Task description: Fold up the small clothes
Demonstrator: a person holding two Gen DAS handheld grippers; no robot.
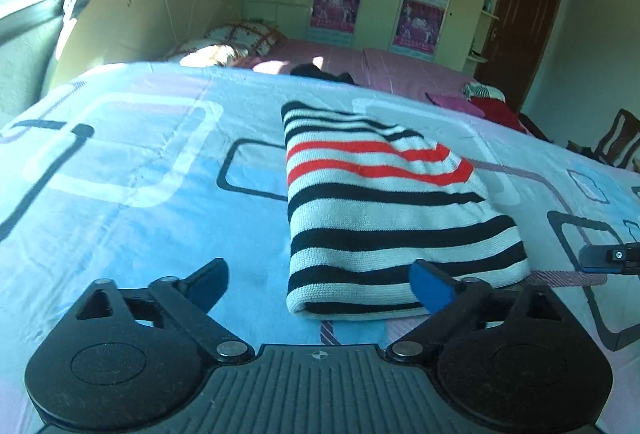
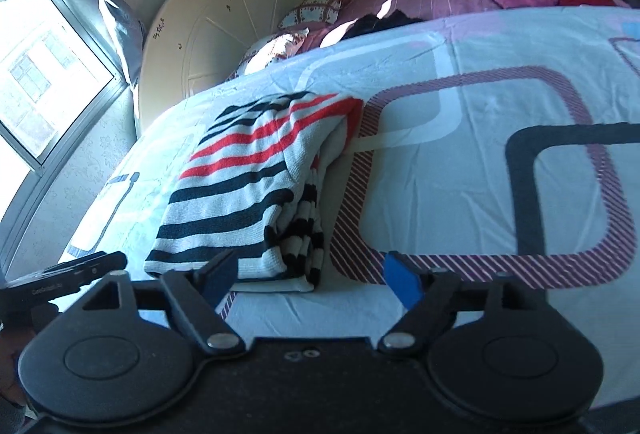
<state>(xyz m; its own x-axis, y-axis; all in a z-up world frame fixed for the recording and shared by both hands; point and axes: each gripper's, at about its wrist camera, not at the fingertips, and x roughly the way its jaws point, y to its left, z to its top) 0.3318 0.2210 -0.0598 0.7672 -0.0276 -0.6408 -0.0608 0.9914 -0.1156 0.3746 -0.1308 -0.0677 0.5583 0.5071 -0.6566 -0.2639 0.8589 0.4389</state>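
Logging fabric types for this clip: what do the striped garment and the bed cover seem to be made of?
Striped garment: knit, probably cotton or acrylic yarn, matte; ribbed stitch rows show and the folded edge is thick. Bed cover: thin woven printed sheet, likely cotton or a blend; smooth with fine creases, slight sheen.

knitted striped sweater (image 1: 384, 209), smooth cotton bedsheet (image 1: 140, 193)
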